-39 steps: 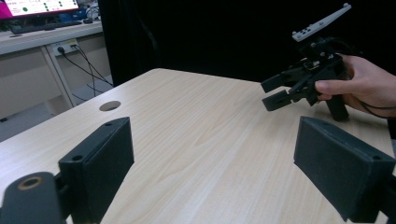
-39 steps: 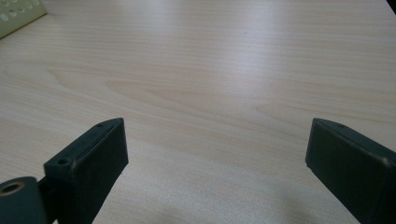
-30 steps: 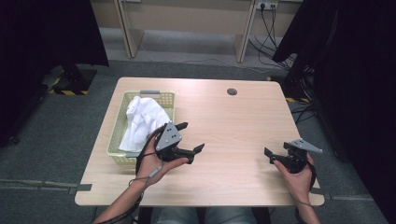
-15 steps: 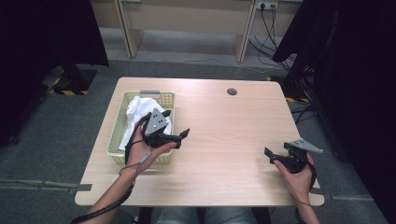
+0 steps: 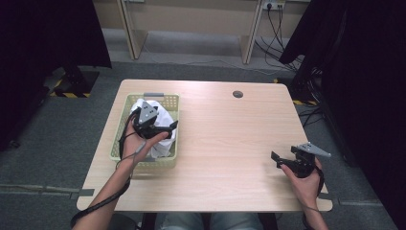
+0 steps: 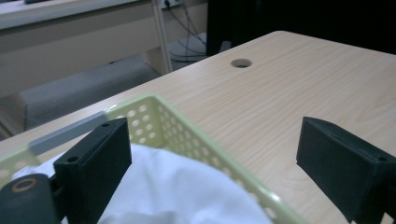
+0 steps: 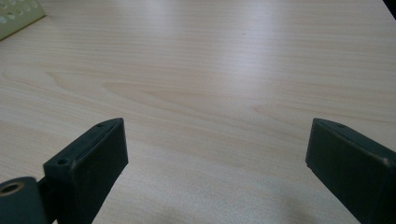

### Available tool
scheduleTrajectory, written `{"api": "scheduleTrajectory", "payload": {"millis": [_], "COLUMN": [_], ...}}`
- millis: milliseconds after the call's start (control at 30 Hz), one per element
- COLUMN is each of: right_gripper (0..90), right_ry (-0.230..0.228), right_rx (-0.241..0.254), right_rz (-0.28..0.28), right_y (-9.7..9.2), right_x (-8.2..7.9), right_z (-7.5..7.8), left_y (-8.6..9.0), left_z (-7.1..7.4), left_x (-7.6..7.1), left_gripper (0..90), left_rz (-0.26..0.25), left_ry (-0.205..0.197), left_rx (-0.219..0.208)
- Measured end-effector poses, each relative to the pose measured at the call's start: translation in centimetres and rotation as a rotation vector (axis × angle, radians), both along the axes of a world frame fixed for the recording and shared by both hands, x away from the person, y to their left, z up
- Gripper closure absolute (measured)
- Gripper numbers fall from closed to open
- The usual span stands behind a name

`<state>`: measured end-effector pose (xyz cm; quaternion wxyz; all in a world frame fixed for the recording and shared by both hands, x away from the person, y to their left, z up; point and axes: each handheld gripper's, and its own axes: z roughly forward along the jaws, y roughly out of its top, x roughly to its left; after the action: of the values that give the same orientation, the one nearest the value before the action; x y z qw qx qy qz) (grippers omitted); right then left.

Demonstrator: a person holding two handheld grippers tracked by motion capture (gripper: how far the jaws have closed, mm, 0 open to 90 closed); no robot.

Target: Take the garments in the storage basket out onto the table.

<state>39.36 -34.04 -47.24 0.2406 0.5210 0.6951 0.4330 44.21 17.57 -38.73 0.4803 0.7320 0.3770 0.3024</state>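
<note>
We held the left gripper (image 5: 165, 128) above the white cloth (image 5: 160, 117), its jaws spread wide and gripping nothing. The cloth lay bunched inside the green basket (image 5: 170, 99) at the left side of the table (image 5: 230, 139). The right gripper (image 5: 280, 160) waited well apart near the table's right edge, also spread. We judged that the work was only beginning: nothing was taken out yet.

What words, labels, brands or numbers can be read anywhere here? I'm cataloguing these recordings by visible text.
None: no readable text in any view.
The green basket, the white cloth in it and the wooden table are plain.
The left tongs and right tongs carry no legible marking.
The yellow-black striped floor tape is a pattern, not lettering.
</note>
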Motion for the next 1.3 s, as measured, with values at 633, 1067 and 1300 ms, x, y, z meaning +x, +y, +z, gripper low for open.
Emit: {"api": "scheduleTrajectory", "payload": {"millis": [633, 1067, 1300], "right_gripper": [6.1, 6.1, 6.2], "right_ry": [0.000, 0.006, 0.006], "right_rx": [0.000, 0.003, 0.008], "right_rz": [0.001, 0.000, -0.003], "right_y": [0.0, 0.0, 0.0], "right_x": [0.0, 0.0, 0.0], "right_z": [0.0, 0.0, 0.0], "left_y": [2.4, 2.4, 2.4], "left_z": [-2.0, -4.7, -5.3], "left_x": [3.9, 5.4, 6.1], "left_gripper": [10.2, 9.1, 4.6], "left_rz": [0.127, 0.147, 0.165], "left_ry": [0.126, 0.265, 0.306], "left_rx": [0.024, 0.124, 0.118]}}
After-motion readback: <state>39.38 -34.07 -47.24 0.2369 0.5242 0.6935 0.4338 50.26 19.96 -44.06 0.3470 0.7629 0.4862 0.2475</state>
